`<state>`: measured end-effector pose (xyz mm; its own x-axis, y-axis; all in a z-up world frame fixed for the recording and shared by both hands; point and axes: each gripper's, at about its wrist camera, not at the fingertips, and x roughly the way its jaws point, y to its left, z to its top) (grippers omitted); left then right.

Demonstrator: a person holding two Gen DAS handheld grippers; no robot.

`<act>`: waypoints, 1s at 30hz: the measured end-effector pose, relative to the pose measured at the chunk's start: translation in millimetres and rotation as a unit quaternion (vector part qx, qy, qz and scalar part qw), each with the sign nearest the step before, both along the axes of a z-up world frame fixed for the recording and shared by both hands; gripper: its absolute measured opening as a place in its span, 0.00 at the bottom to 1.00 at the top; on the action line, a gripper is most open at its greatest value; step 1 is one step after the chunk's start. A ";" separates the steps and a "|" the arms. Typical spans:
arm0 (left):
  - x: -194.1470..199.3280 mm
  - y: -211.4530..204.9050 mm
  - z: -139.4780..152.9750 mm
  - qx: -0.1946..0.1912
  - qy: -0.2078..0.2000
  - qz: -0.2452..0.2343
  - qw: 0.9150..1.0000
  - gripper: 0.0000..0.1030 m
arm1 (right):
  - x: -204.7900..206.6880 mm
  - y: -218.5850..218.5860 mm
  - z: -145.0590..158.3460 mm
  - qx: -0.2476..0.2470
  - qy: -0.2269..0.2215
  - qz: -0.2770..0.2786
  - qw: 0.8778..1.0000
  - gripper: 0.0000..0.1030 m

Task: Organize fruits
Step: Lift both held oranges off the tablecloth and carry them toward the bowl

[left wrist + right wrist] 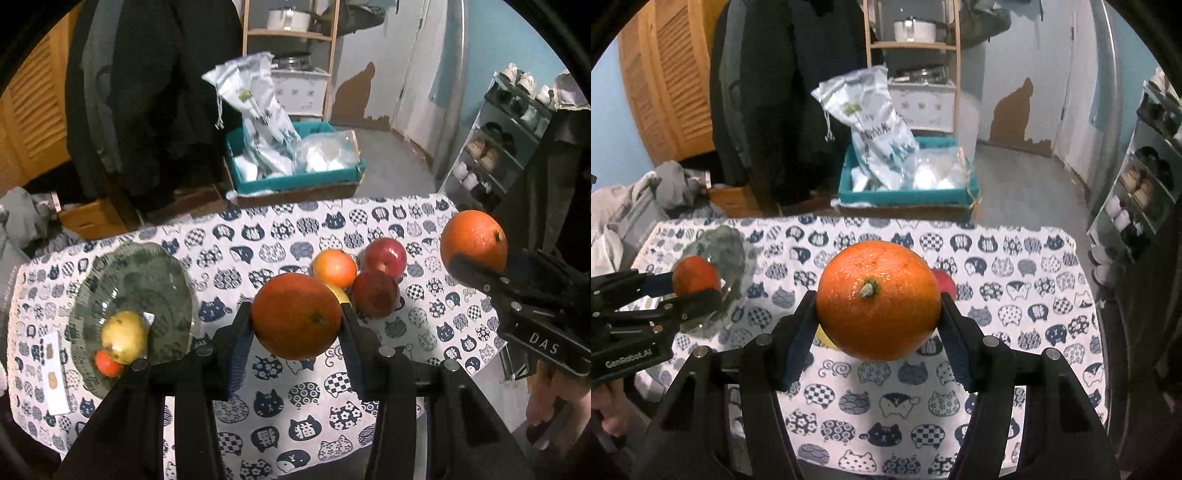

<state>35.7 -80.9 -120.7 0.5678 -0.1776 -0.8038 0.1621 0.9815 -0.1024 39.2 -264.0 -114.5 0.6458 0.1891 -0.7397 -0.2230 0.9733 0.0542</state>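
My left gripper (297, 321) is shut on a large orange (297, 315) and holds it above the cat-print tablecloth (258, 384). My right gripper (879, 314) is shut on another orange (878, 300), also held off the table; it shows at the right of the left wrist view (474, 240). A green glass plate (147, 280) at the left holds a yellow pear (123, 336) and a small red-orange fruit (107, 363). A smaller orange (334, 267), two red apples (384, 254) (375, 293) and a part-hidden yellow fruit (340, 293) lie on the cloth mid-table.
A white card (55, 373) lies left of the plate. Beyond the table's far edge stands a teal box (295, 181) with white bags. A shoe rack (491, 147) stands at the right, dark coats (147, 92) hang at the back left.
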 end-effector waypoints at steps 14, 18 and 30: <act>-7.8 35.9 20.3 0.000 -0.031 0.031 0.999 0.44 | 0.9 32.5 25.7 0.010 -0.028 0.029 0.999 0.62; -8.3 50.3 19.7 0.000 -0.031 0.047 0.998 0.44 | 3.9 46.8 28.5 0.012 -0.030 0.040 0.999 0.62; -11.1 102.8 12.7 0.000 -0.027 0.100 0.995 0.44 | 18.0 95.9 27.1 0.017 -0.027 0.076 0.997 0.62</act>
<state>24.6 21.9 -108.0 0.6335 -0.0573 -0.7716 -0.0312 0.9946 -0.0994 57.2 -168.2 -87.5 0.6469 0.3116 -0.6960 -0.3704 0.9262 0.0704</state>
